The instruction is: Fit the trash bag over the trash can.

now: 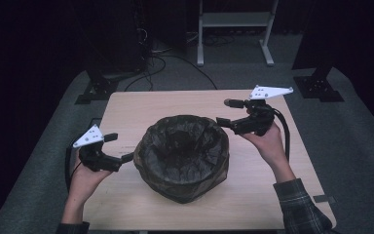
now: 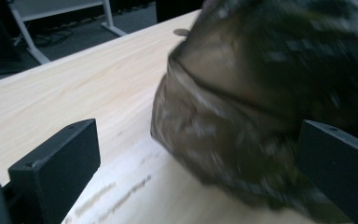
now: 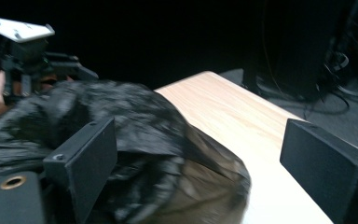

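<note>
Hands enter from the bottom of the high view, each holding a black two-jaw gripper on either side of a round bin (image 1: 182, 158) lined with a dark plastic bag (image 1: 185, 144). The bin sits near the middle of a light wooden table (image 1: 126, 105), a little toward the person's edge, with the bag folded out over its rim and down its outer wall.

The left gripper (image 1: 121, 147) is just beside the bin's left wall, its jaws spread wide and closed on nothing. In the left gripper view, its two jaws stand far apart; the bin's bag-covered side lies close to the right-hand jaw and partly between the two, and whether it touches that jaw cannot be told through the blur.

The right gripper (image 1: 227, 112) is at the bin's far right rim, raised a little above it, jaws also wide apart and holding nothing. In the right gripper view, the crumpled bag lies behind the left-hand jaw, with bare tabletop between the jaws.

Bare wood runs all around the bin: a broad strip along the far edge, narrower margins at the left and right edges, and a band along the near edge. A small grey tab (image 1: 324, 198) sits by the near right corner. Beyond the table, grey floor (image 1: 360, 126), cables (image 1: 151, 68) and a white metal frame (image 1: 236, 29) show.
</note>
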Tool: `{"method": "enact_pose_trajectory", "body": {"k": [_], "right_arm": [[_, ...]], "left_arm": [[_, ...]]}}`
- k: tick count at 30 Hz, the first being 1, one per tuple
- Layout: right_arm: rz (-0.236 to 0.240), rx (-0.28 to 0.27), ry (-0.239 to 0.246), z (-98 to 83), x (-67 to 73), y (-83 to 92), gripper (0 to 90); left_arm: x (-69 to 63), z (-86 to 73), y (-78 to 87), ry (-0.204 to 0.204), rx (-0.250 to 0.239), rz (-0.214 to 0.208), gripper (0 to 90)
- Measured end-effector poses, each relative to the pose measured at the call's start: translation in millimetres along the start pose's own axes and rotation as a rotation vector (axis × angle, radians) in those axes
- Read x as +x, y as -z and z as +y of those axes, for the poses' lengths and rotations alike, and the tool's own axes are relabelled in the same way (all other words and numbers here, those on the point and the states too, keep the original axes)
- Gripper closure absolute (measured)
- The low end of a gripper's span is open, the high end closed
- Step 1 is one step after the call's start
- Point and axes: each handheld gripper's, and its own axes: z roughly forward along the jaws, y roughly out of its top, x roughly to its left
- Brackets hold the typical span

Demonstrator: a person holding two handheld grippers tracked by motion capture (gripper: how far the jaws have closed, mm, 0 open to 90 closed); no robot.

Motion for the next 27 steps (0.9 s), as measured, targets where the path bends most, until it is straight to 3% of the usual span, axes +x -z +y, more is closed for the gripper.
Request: {"method": "enact_pose_trajectory", "body": {"k": [5,9,20,27], "right_arm": [[0.022,-0.019,0.037,6.8,13.4,3.9,9.4],[0.036,0.002,0.072,12.1,24.5,3.6,9.4],[0.068,0.057,0.146,21.5,43.7,-3.4,9.4],[0.115,0.141,0.189,21.7,55.2,-20.2,9.4]], "left_arm": [[-11.8,-21.4,9.7,0.003,0.011,0.001,0.0],[-23.3,-41.0,8.2,0.0,0.043,-0.01,0.0],[-43.0,-79.6,-19.2,-0.051,0.18,0.002,0.0],[-46.6,-93.3,-38.9,-0.074,0.258,0.008,0.0]]}}
